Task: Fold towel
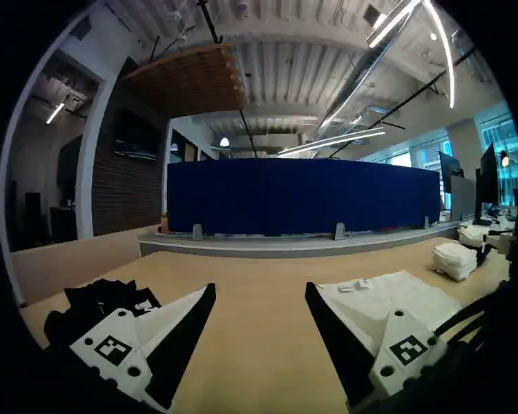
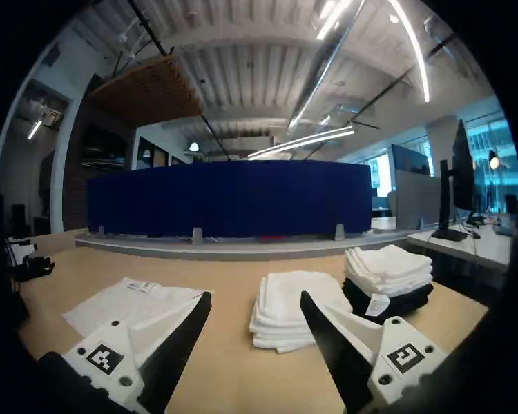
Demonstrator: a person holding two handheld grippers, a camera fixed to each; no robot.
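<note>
A white towel [image 1: 390,293] lies spread flat on the wooden table, just past the right finger of my left gripper [image 1: 260,297], which is open with nothing between its fingers. The same flat towel [image 2: 131,300] lies by the left finger of my right gripper [image 2: 255,303], also open and empty. A folded white towel [image 2: 290,307] sits straight ahead of the right gripper. A black cloth [image 1: 100,303] is crumpled at the left, behind the left gripper's left finger.
A stack of folded white and black towels [image 2: 389,279] stands at the right; another white pile [image 1: 456,261] rests near the table's far right. A blue divider panel [image 1: 300,196] closes off the back edge. A desk with monitors [image 2: 459,179] stands to the right.
</note>
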